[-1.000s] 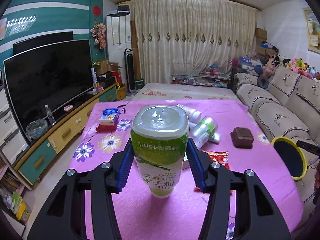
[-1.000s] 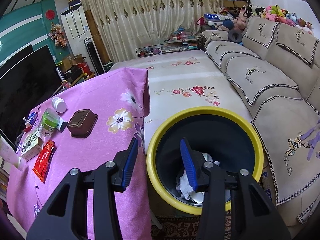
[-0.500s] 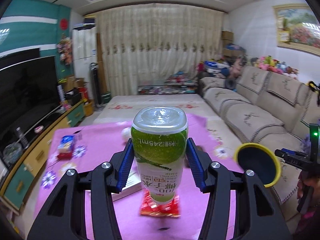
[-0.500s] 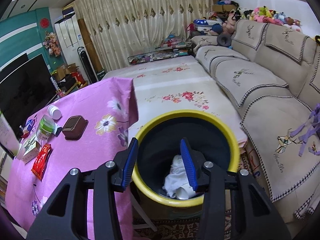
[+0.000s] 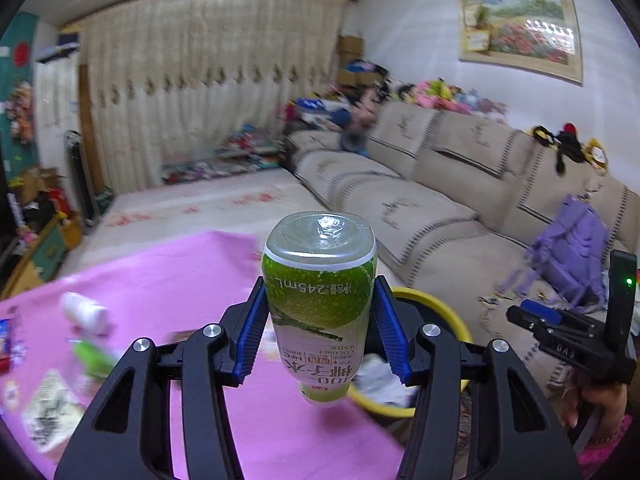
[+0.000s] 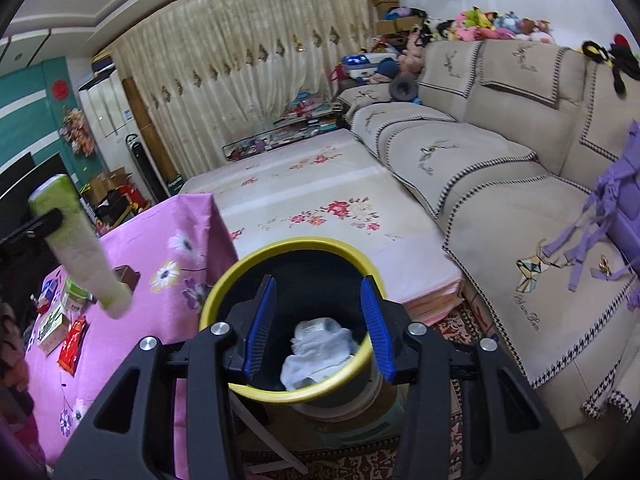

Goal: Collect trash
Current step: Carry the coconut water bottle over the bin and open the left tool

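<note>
My left gripper is shut on a green and white coconut water bottle, held upside down in the air over the pink table's right edge. The yellow-rimmed black bin stands just behind and to the right of it. In the right wrist view the same bottle hangs at the left, above the table. My right gripper is open and empty, hovering over the bin, which holds white crumpled paper.
The pink flowered tablecloth carries a red wrapper, a carton, a green-lidded jar and a brown box. A beige sofa runs along the right. A floral mat lies behind the bin.
My left gripper has swung right with the bottle, from over the table middle toward the bin. My right gripper has shifted slightly over the bin and stays open.
</note>
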{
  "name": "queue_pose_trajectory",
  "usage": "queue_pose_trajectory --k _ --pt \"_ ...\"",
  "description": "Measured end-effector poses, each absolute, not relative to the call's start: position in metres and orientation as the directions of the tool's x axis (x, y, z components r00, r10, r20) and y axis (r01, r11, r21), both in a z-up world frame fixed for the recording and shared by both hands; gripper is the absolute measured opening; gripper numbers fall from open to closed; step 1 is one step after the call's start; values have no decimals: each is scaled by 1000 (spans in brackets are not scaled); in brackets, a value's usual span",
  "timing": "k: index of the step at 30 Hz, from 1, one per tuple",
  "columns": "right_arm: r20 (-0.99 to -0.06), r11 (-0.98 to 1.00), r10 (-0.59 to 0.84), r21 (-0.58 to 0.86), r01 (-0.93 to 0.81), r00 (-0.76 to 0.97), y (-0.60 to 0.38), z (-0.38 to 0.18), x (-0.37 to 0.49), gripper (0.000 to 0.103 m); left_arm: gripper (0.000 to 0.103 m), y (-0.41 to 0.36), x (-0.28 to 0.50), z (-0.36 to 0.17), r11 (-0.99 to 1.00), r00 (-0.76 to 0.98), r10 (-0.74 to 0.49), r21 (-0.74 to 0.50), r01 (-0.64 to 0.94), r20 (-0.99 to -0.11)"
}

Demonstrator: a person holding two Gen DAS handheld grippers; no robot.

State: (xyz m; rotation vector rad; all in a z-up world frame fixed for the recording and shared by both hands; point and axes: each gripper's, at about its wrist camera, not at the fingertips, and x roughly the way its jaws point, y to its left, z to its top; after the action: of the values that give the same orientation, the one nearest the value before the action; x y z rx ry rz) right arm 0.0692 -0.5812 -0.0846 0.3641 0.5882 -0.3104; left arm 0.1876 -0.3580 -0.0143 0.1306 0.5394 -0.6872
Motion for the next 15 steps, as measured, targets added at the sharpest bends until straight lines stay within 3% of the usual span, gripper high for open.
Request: queue_pose_trajectory --k 13,14,15 --pt "-618 841 -196 292 454 761 -622 -113 49 42 52 -489 222 -115 732 512 -526 -54 679 -679" --pt "-620 839 -195 296 457 760 -624 -115 47 42 55 -491 221 -116 734 516 -522 -50 677 -679" --pt "-621 837 -193 299 458 759 -626 -116 46 42 64 -491 220 -115 736 522 -520 -45 675 -676"
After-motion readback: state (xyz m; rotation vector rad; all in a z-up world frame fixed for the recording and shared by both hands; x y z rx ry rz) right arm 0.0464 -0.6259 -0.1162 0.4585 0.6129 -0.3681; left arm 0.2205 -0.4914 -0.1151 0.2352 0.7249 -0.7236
